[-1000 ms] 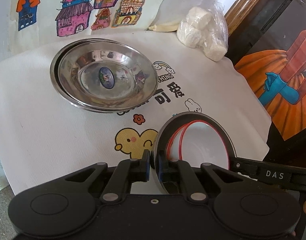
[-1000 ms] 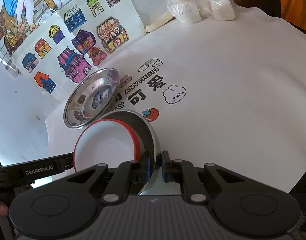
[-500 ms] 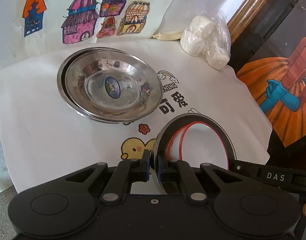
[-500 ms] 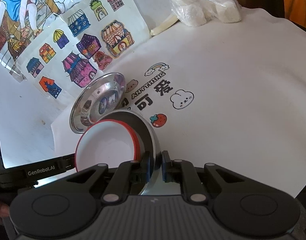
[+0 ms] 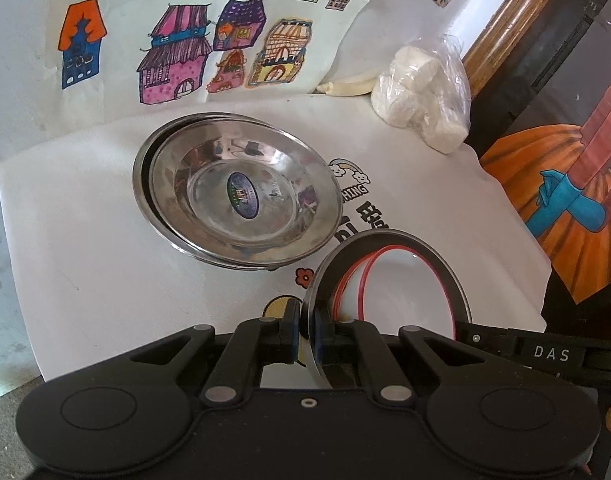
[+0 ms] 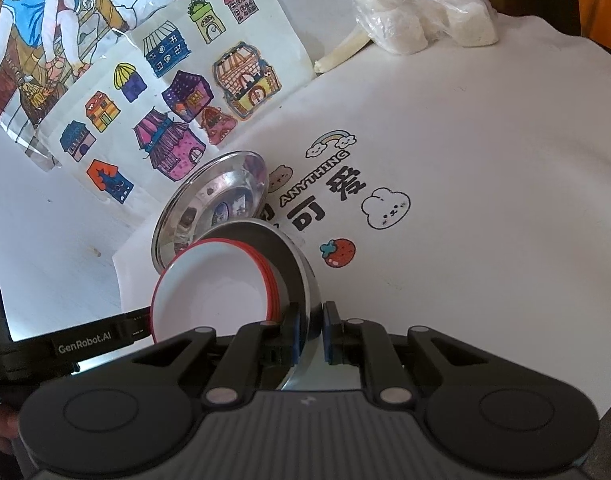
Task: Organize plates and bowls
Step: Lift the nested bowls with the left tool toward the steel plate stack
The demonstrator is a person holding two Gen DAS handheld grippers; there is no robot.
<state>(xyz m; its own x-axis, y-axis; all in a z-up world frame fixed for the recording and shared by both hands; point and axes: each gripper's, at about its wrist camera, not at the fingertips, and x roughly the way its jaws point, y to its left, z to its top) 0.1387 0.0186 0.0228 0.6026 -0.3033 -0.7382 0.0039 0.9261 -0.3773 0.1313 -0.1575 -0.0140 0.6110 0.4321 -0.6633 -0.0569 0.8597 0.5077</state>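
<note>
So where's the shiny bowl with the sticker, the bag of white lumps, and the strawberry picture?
steel bowl (image 5: 241, 196), left wrist view, sticker at its bottom.
plastic bag (image 5: 421, 96), left wrist view, middle of the white lumps.
strawberry drawing (image 6: 338, 252), right wrist view, red fruit.

Glossy mirror-bright metal dishes on a matt white mat.

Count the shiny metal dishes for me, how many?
3 seen: two steel plates nested on the white mat, one steel bowl gripped by both grippers, holding red-rimmed white bowls. More may hide underneath.
</note>
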